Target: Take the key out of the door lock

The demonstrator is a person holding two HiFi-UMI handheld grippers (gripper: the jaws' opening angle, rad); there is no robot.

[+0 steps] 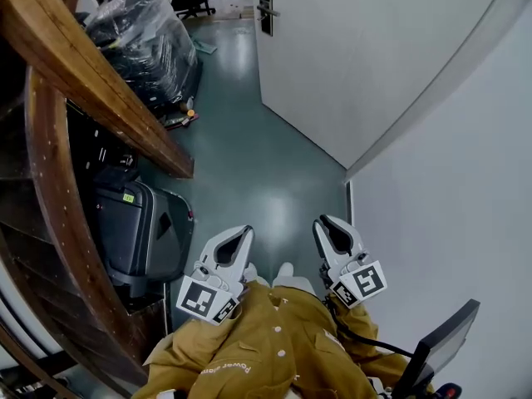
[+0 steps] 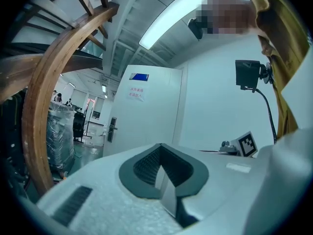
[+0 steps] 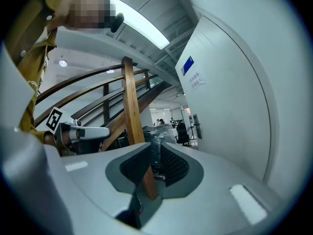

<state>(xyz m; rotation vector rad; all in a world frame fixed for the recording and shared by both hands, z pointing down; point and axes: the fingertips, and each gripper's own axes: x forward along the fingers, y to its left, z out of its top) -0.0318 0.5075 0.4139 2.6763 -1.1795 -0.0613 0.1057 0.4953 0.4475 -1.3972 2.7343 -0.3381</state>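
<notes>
left gripper: jaws closed tight together, nothing between them. held low, in front of the person's tan jacket. black-and-white marker cube at its rear.

right gripper: jaws a narrow slit apart, nothing in the slit. level with the left one, just beside it. marker cube at its rear.

jacket print: white lettering, first word reads "power", the rest not legible.

floor: grey-green, glossy, running from the grippers to the door.

door: white, well ahead of both grippers.

door lock: dark plate with a lever handle, near the door's edge. key too small to make out at this range.

door labels: blue plate high up; beneath it a notice in red characters, not legible.

suitcase: dark, with a small green sticker, under the wooden stair rail.

plastic-wrapped bundle: beyond the stairs.
</notes>
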